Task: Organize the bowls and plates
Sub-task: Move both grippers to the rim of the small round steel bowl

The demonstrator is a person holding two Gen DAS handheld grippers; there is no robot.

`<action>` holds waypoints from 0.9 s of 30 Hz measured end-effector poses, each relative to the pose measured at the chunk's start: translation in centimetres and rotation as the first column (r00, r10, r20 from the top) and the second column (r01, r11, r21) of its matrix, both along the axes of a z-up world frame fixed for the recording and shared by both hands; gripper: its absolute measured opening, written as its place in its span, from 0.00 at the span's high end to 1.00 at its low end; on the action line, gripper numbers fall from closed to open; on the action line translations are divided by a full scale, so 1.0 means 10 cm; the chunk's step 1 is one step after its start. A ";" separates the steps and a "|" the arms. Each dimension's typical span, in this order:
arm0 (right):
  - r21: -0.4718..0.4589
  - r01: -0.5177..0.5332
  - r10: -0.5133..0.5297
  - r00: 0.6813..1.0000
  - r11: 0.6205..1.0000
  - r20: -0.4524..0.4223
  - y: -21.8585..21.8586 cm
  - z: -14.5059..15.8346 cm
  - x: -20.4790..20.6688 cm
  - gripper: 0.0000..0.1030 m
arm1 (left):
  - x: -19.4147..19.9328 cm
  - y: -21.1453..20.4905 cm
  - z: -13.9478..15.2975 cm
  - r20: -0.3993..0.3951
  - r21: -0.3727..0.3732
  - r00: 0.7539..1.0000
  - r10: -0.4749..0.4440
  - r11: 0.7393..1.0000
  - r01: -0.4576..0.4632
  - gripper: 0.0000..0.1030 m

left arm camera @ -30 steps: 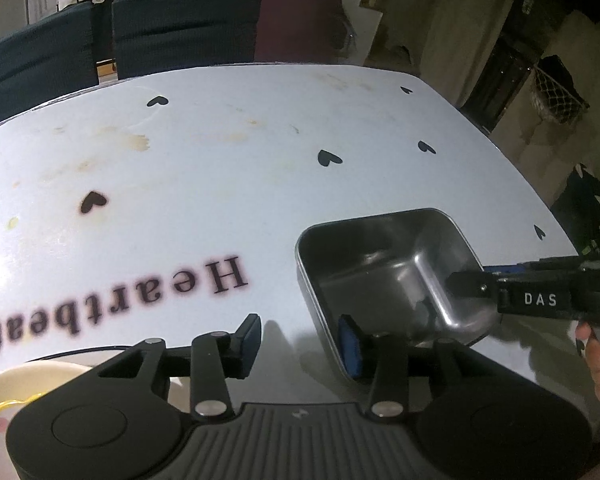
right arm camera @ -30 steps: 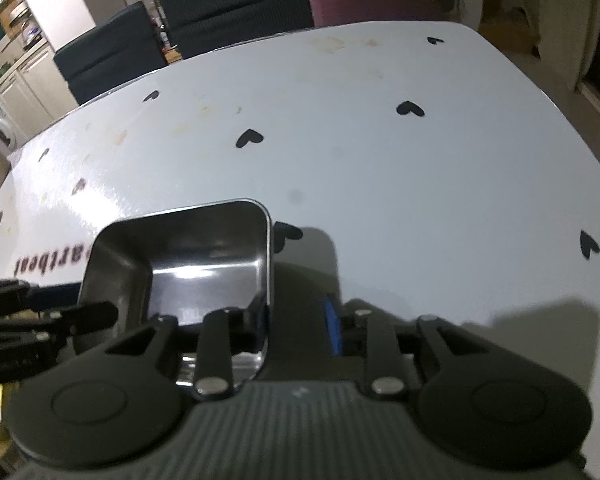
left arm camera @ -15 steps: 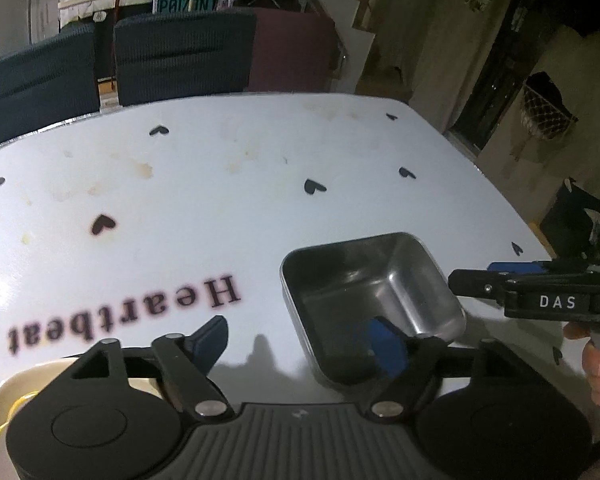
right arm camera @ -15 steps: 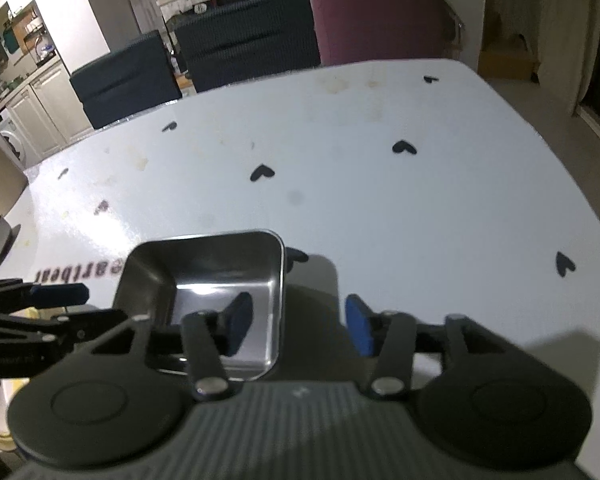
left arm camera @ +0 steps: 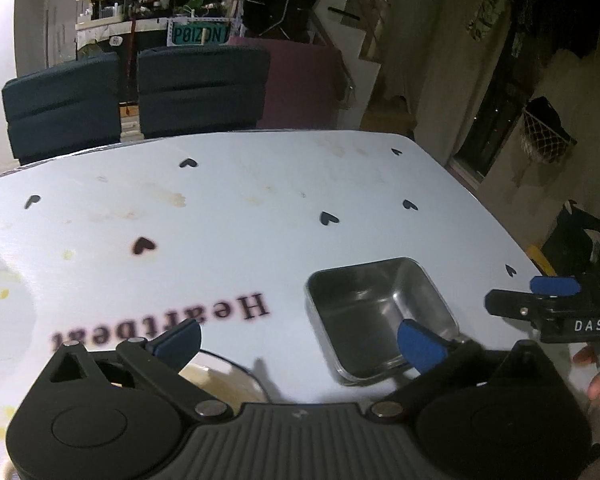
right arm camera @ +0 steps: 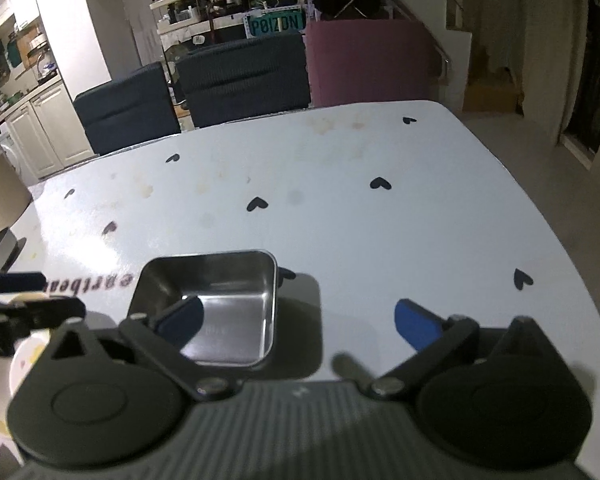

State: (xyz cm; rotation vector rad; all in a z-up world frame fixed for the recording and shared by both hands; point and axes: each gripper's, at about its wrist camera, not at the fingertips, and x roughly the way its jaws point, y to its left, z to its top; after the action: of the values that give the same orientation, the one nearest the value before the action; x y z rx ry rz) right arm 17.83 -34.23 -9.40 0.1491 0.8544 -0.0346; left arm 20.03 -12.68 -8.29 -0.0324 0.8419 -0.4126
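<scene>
Two views, left wrist first: the left gripper (left arm camera: 300, 340) has just been opening and now stands spread wide with nothing pinched, the steel bowl (left arm camera: 380, 316) set free on the table (left arm camera: 260, 208) at lower right, a cream plate (left arm camera: 220, 380) showing under it at bottom left. In the right wrist view the right gripper (right arm camera: 296, 320) has likewise just opened and grips nothing, the bowl (right arm camera: 220, 304) lying at lower centre-left. By my judgement the bowl is placed, while the plate at the left edge (right arm camera: 4, 384) still waits to be sorted.
</scene>
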 end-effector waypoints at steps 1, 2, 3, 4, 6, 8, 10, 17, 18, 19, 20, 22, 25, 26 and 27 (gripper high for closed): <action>-0.006 -0.001 0.001 1.000 1.000 0.002 0.01 0.01 -0.02 0.00 | -0.01 0.04 0.01 0.003 0.001 1.000 0.007 1.000 -0.007 0.00; -0.012 -0.002 0.002 1.000 1.000 0.006 0.03 0.03 -0.03 0.00 | -0.02 0.09 0.02 0.005 0.001 1.000 0.014 1.000 -0.014 0.00; -0.017 -0.001 0.001 1.000 1.000 0.012 0.04 0.05 -0.05 0.00 | -0.02 0.14 0.03 0.007 -0.001 1.000 0.021 1.000 -0.021 0.00; -0.015 0.000 0.000 1.000 1.000 0.018 0.06 0.07 -0.07 0.00 | -0.03 0.20 0.04 0.009 -0.004 0.999 0.031 1.000 -0.031 0.00; -0.005 -0.003 0.003 1.000 1.000 0.029 0.10 0.11 -0.09 0.00 | -0.04 0.33 0.06 0.014 -0.005 0.998 0.054 0.999 -0.054 0.00; -0.007 -0.007 0.007 0.999 1.000 0.041 0.16 0.14 -0.09 0.00 | -0.05 0.45 0.08 0.022 -0.003 0.997 0.074 0.997 -0.074 0.00; -0.011 -0.015 0.016 0.999 1.000 0.050 0.24 0.18 -0.09 0.00 | -0.06 0.58 0.10 0.028 0.000 0.995 0.096 0.995 -0.096 0.00; -0.021 -0.052 0.054 0.996 0.998 0.072 0.61 0.22 0.08 0.00 | -0.12 1.12 0.17 0.049 -0.013 0.978 0.200 0.980 -0.200 0.00; -0.020 -0.069 0.070 0.995 0.997 0.073 0.69 0.22 0.12 0.00 | -0.12 1.20 0.18 0.052 -0.015 0.975 0.214 0.977 -0.214 0.00; -0.021 -0.082 0.083 0.994 0.996 0.074 0.75 0.21 0.16 0.00 | -0.13 1.30 0.18 0.053 -0.016 0.971 0.232 0.973 -0.231 0.00; -0.026 -0.093 0.094 0.993 0.995 0.074 0.84 0.21 0.20 0.00 | -0.14 1.36 0.19 0.054 -0.017 0.968 0.245 0.970 -0.244 0.00; -0.032 -0.123 0.126 0.989 0.992 0.074 1.00 0.20 0.27 0.00 | -0.16 1.53 0.19 0.053 -0.016 0.960 0.275 0.961 -0.275 0.00; -0.024 -0.163 0.165 0.983 0.986 0.077 1.22 0.19 0.34 0.00 | -0.19 1.77 0.18 0.054 -0.011 0.947 0.315 0.949 -0.315 0.00; -0.021 -0.176 0.177 0.981 0.984 0.080 1.30 0.20 0.36 0.00 | -0.20 1.86 0.18 0.055 -0.008 0.942 0.330 0.944 -0.330 0.00; -0.017 -0.187 0.188 0.979 0.982 0.083 1.37 0.20 0.38 0.00 | -0.22 1.93 0.18 0.057 -0.008 0.937 0.344 0.939 -0.344 0.00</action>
State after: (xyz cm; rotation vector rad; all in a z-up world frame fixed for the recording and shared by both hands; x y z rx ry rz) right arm 21.66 -20.49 -7.43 0.0607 0.7811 0.1442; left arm 17.86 6.63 -6.50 -0.1634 0.7619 -0.0813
